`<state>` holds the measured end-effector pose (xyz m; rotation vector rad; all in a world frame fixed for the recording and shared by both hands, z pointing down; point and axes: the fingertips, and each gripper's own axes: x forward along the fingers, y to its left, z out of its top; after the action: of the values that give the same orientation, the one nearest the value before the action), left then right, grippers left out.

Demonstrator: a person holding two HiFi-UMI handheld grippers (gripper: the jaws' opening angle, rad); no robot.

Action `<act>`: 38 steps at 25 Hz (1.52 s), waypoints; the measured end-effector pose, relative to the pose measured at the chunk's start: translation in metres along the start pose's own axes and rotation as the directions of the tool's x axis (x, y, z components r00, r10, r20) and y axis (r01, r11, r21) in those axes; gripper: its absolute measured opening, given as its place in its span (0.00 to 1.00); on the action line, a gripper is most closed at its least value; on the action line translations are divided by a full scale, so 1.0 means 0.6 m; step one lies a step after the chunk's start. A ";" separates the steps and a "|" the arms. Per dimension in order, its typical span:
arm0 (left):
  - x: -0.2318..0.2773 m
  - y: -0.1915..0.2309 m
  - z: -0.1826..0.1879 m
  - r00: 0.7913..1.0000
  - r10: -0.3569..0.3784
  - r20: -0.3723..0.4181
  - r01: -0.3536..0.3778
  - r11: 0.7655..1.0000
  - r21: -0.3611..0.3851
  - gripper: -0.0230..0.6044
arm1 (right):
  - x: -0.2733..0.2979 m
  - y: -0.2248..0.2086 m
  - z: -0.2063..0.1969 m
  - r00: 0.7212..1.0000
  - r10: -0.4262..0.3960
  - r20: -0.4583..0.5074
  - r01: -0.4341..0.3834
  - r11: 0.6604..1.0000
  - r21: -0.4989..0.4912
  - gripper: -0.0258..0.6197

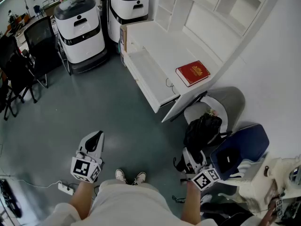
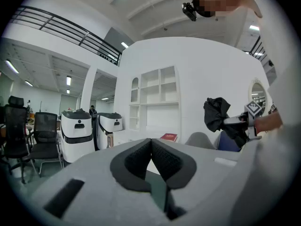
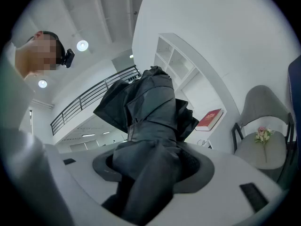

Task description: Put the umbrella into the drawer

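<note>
A folded black umbrella (image 3: 150, 126) fills the right gripper view, clamped between the jaws of my right gripper (image 3: 153, 166). From the head view the umbrella (image 1: 203, 131) sticks forward from the right gripper (image 1: 194, 161), level, in front of a grey chair. The white desk's drawer (image 1: 149, 78) stands pulled out ahead, its inside bare. My left gripper (image 1: 94, 140) is held low at the left, level, jaws shut with nothing between them (image 2: 151, 142). The left gripper view also catches the umbrella (image 2: 217, 113) off to the right.
A red book (image 1: 193, 72) lies on the white desk (image 1: 164, 46) beside the drawer. A grey chair (image 1: 221, 105) holds a small flower, a dark blue chair (image 1: 242, 147) stands nearer. Two white wheeled machines (image 1: 80, 29) and black office chairs (image 1: 37, 41) stand at the left. A power strip (image 1: 64, 188) lies on the floor.
</note>
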<state>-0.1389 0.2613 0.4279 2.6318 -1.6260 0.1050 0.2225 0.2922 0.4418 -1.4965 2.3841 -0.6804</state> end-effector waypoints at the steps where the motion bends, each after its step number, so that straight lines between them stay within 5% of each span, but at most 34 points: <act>1: 0.000 -0.008 -0.003 1.000 -0.009 -0.006 0.009 1.000 -0.005 0.06 | -0.002 0.001 0.002 1.000 0.001 -0.003 -0.001 1.000 -0.001 0.44; 16: -0.010 -0.062 -0.010 0.997 -0.069 -0.021 0.069 0.997 -0.022 0.06 | -0.013 0.037 0.003 0.999 0.053 0.008 -0.053 0.999 -0.007 0.44; 38: -0.033 -0.086 -0.045 0.998 0.043 -0.040 -0.045 0.998 -0.054 0.06 | 0.028 -0.016 -0.012 0.990 0.109 -0.086 -0.107 0.994 0.028 0.44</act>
<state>-0.1026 0.3038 0.4532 2.5383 -1.6505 0.1099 0.2192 0.2754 0.4535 -1.3429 2.4920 -0.7599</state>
